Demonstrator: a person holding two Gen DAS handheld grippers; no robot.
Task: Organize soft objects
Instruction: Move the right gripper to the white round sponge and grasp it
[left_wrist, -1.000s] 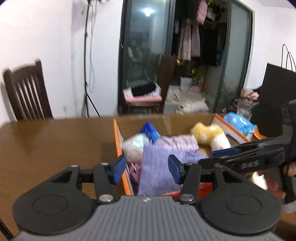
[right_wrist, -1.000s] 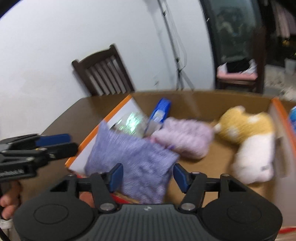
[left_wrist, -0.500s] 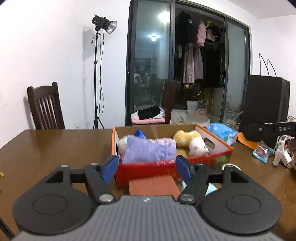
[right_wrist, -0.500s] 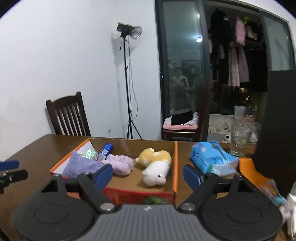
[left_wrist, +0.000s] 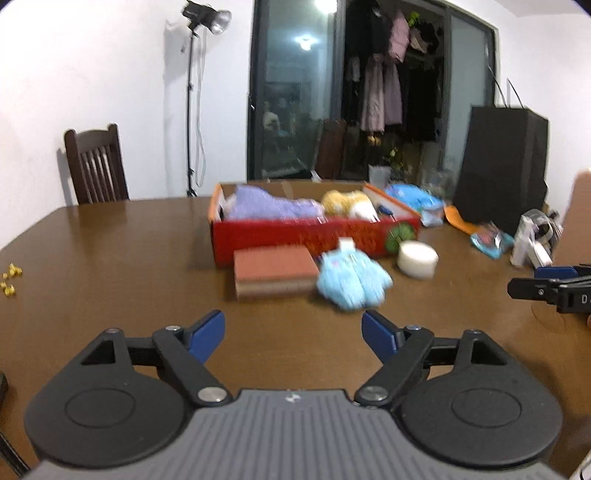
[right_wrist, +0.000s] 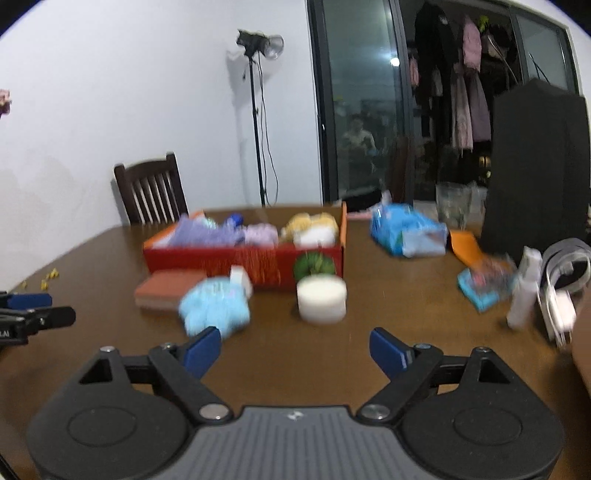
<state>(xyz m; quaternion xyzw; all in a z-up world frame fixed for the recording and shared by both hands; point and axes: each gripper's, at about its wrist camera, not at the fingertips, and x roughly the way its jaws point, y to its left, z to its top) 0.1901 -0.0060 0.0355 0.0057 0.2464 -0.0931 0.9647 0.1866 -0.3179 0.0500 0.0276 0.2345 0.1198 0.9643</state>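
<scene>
Left wrist view shows the left gripper (left_wrist: 293, 332) spread wide and empty, hovering above the counter (left_wrist: 110, 258) short of the blue plush (left_wrist: 351, 280), which lies just in front of the red box (left_wrist: 314, 236) beside the brown sponge (left_wrist: 273, 269). The right gripper (right_wrist: 295, 350) is equally wide and empty, near the white roll (right_wrist: 321, 299). Best to take the plush next: approach low, straddle its bulk, close firmly since it compresses, lift clear of the box wall, and drop it in the free space by the yellow toy (left_wrist: 345, 203)
</scene>
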